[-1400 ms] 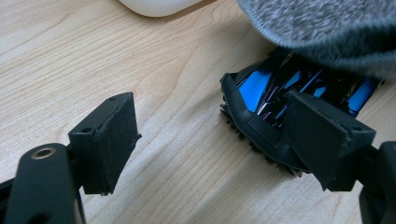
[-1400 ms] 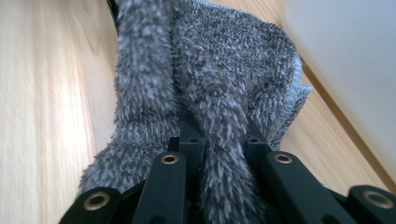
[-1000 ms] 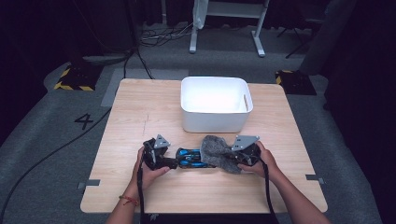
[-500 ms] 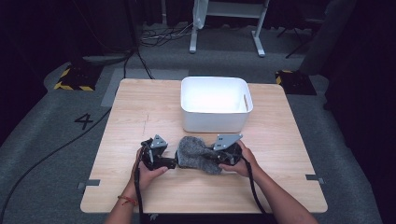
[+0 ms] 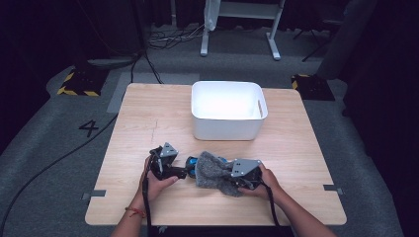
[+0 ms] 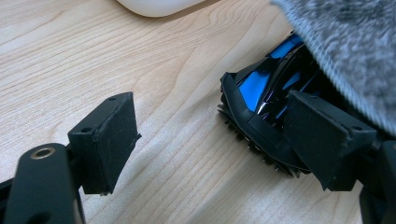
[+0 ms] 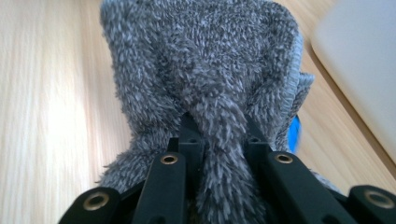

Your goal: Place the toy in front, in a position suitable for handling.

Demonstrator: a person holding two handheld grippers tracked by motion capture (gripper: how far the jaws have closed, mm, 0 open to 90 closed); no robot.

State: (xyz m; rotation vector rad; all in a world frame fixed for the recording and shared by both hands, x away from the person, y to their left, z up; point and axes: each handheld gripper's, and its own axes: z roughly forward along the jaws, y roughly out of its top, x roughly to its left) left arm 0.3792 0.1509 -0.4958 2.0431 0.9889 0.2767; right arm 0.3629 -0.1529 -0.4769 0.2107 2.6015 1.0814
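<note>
While the right claw (image 7: 212,135) pinches the grey fuzzy cloth (image 5: 215,172) over the blue-and-black shoe (image 6: 266,98), the spread left claw (image 6: 219,140) must steady that shoe.

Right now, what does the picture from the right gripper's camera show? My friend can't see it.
The right gripper pinches a fold of a fluffy grey cloth between its two black jaws, above a light wooden table. A bit of something blue peeks out beside the cloth, and a white tub sits at the right edge.
</note>
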